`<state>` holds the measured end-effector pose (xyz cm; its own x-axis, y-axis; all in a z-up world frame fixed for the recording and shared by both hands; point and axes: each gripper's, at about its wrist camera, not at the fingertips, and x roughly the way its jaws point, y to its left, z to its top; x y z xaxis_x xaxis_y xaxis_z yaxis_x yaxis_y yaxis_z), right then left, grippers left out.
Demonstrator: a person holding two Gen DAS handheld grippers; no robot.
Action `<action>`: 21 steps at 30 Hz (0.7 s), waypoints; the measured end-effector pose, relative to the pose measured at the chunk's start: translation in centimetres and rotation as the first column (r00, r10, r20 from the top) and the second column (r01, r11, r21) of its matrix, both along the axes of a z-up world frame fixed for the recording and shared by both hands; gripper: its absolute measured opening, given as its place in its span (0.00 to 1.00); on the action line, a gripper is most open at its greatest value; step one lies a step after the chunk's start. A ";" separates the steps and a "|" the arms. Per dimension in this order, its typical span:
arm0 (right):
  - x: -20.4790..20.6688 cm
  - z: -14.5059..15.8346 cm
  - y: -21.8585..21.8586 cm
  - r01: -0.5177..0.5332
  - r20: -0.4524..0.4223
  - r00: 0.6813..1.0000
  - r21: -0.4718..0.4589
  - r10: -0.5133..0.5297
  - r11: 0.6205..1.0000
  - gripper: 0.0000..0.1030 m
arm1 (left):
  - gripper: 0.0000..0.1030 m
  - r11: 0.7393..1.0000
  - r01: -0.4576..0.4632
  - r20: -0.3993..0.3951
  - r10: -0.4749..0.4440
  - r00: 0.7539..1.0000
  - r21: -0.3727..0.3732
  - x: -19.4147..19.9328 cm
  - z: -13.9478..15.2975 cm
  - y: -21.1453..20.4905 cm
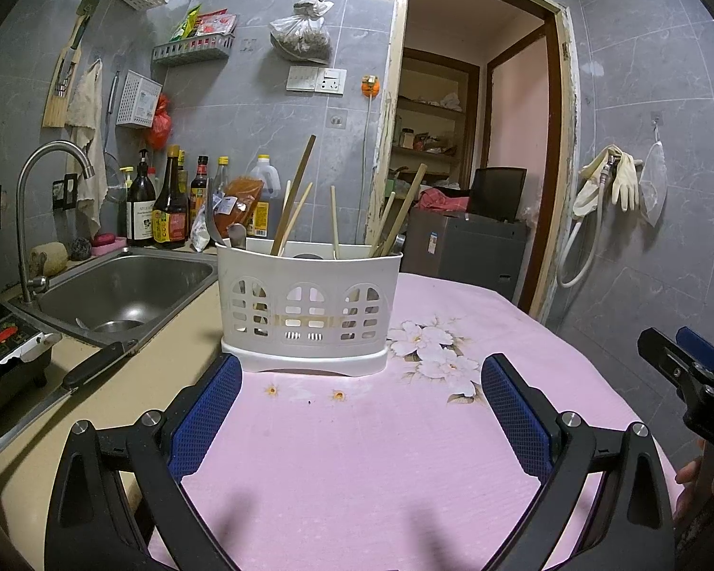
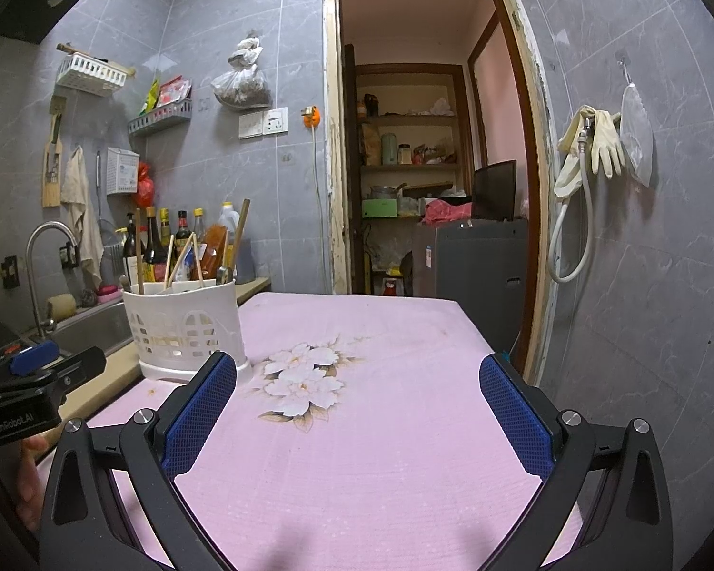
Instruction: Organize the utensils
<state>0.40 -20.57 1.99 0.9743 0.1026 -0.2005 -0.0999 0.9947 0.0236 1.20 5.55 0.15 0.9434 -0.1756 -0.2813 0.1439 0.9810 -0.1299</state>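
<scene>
While both grippers hover over the pink cloth (image 1: 357, 452), neither holds anything. Seen from its own camera, the left gripper (image 1: 361, 380) has its blue pads (image 1: 204, 418) spread wide, with only cloth between them. The right gripper (image 2: 357, 380) is spread just as wide above the flower print (image 2: 304, 380); in the left view it also shows at the right edge, where its gap cannot be judged.

Just ahead of the left gripper stands the white caddy (image 1: 309, 304), upright on the cloth near the counter edge. Chopsticks (image 1: 292, 200) lean in it at mixed angles, and a metal spoon (image 1: 214, 223) rises from its left end.

Left of the caddy, a knife (image 1: 71, 380) lies on the beige counter (image 1: 176, 333) beside the sink (image 1: 119, 290). Sauce bottles (image 1: 166, 204) line the wall behind.
</scene>
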 end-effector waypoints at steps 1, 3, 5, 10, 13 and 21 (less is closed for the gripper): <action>0.1 -0.1 0.1 0.000 0.000 1.000 0.000 0.000 1.000 1.00 | 0.96 1.000 0.000 0.000 0.000 1.000 -0.001 0.0 0.0 0.0; 0.0 -0.1 0.1 0.001 -0.001 1.000 0.001 -0.001 1.000 1.00 | 0.96 1.000 -0.001 -0.001 0.001 1.000 0.003 0.0 0.0 0.0; 0.0 -0.2 0.2 0.001 -0.002 1.000 0.001 -0.001 1.000 1.00 | 0.96 1.000 -0.001 0.000 0.001 1.000 0.003 0.1 -0.1 -0.1; 0.1 -0.2 0.1 0.000 -0.005 1.000 0.004 0.000 1.000 1.00 | 0.96 1.000 0.000 -0.002 0.000 1.000 0.002 0.1 -0.1 0.0; 0.1 -0.6 0.2 0.000 -0.008 1.000 0.007 0.000 1.000 1.00 | 0.96 1.000 -0.001 0.000 0.001 1.000 0.001 0.1 -0.1 0.0; 0.2 -0.6 0.2 0.001 -0.009 1.000 0.006 -0.001 1.000 1.00 | 0.96 1.000 0.004 -0.013 -0.004 1.000 -0.003 0.2 -0.3 0.0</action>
